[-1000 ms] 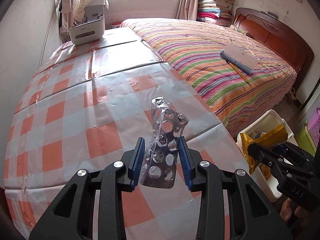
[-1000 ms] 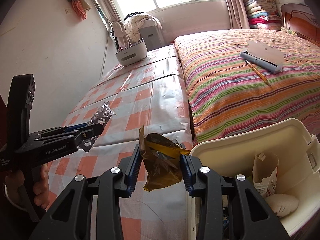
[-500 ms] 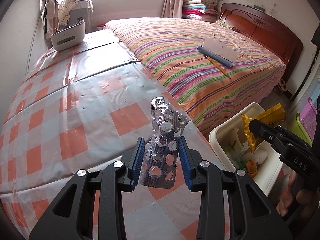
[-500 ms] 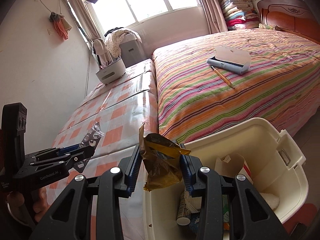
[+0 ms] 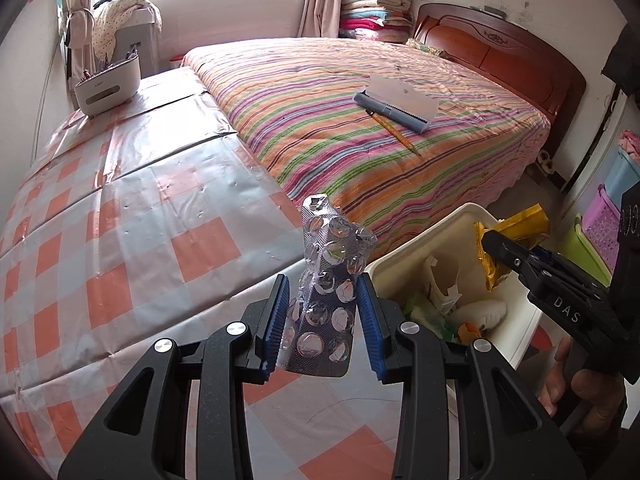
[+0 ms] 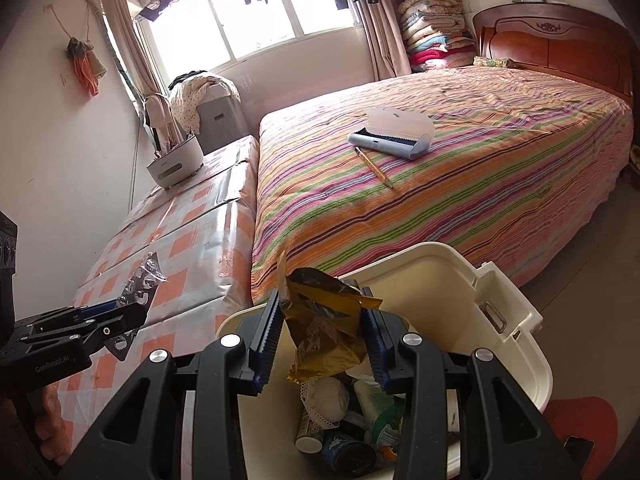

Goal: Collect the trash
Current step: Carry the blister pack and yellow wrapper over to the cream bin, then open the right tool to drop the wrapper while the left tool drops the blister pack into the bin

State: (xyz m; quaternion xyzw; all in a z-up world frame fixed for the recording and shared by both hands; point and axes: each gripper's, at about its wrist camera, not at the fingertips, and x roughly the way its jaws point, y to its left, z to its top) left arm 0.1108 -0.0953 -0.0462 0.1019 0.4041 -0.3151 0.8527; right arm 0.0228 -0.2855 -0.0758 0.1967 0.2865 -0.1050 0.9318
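Black right gripper [image 5: 490, 242] marked "DAS", left gripper [image 6: 136, 312] "GenRobot.AI"

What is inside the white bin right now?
The white bin holds a white wad, a dark can and a small bottle; the gold wrapper hides more.

Bin [image 6: 516, 308] right of table [image 5: 120, 248]; bed [image 5: 360, 120] behind; wrapper [image 6: 324, 332] apparently over bin.
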